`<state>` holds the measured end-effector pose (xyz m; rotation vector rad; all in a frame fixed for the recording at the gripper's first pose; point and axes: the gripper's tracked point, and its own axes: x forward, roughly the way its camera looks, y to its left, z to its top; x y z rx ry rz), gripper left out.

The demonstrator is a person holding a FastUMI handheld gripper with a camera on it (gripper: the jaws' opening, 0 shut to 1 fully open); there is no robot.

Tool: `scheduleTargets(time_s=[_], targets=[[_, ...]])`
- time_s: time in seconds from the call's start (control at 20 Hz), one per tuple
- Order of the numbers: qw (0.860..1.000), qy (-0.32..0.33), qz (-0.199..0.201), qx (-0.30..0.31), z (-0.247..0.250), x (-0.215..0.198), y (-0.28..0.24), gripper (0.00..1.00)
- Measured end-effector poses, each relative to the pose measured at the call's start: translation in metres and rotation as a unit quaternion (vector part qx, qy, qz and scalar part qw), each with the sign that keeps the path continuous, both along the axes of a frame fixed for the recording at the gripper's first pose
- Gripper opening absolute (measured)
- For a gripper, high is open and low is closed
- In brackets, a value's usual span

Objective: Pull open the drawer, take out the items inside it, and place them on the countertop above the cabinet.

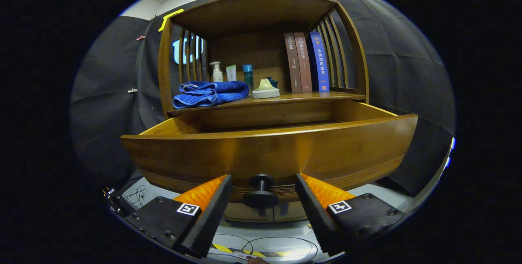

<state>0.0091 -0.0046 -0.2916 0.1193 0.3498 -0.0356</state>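
Gripper (264,184): nearest the lens; its two fingers stand spread, apart from the knob on both sides, gripping nothing.
Knob (261,192): dark round pull on the drawer front, sitting in the gap between the fingers; neither finger touches it, so the spread reads as a release or a pause, not a grasp.
Drawer (269,149): wooden, pulled well out of the cabinet; its front panel rises just beyond the fingers and hides the inside, so I cannot tell what items lie in it.
Countertop (285,97): the shelf surface directly above the drawer, where the items belong.
Blue towel (210,93): folded, lying on the countertop's near edge.
Bottles (230,73): a pump bottle, a small pale tube and a teal container stand at the back, near the slatted side.
Pale dish (266,89): sits beside the towel.
Books (306,62): three upright, leaning against the far slats; spines carry Chinese characters, too small to read with confidence.
Markers: square coded tags on both finger mounts.
Step in hand: opening looks done; taking the items out comes next.
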Motion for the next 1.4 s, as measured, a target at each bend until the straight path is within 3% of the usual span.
scheduleTargets(time_s=[0.3, 0.95, 1.4], targets=[[1.000, -0.002, -0.013, -0.012, -0.001, 0.016, -0.002, 0.99], [1.000, -0.012, -0.011, -0.016, -0.012, 0.133, -0.012, 0.99], [1.000, -0.020, -0.018, -0.014, -0.017, 0.156, -0.014, 0.98]])
